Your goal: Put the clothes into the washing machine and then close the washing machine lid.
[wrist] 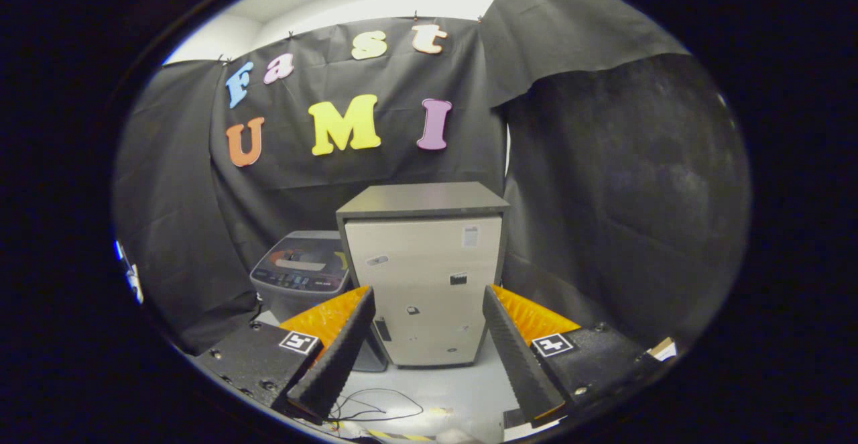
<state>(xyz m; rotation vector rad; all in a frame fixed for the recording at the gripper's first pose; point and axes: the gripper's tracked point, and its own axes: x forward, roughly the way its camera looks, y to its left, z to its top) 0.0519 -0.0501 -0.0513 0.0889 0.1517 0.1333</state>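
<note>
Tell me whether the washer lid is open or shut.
Shut: the washer lid lies flat beside the cabinet. The gripper is open, holding nothing.

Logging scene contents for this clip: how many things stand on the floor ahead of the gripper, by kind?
Washing machine, lid down, beyond the open fingers: 1
Cabinet, pale front with a dark top, beside the machine, ahead between the fingers: 1
Loose cable on the floor, near the fingers: 1
Total: 3
Gripper open, holding nothing.

Gripper-mounted fisheye, facing cabinet (fairly near), wall behind
</note>
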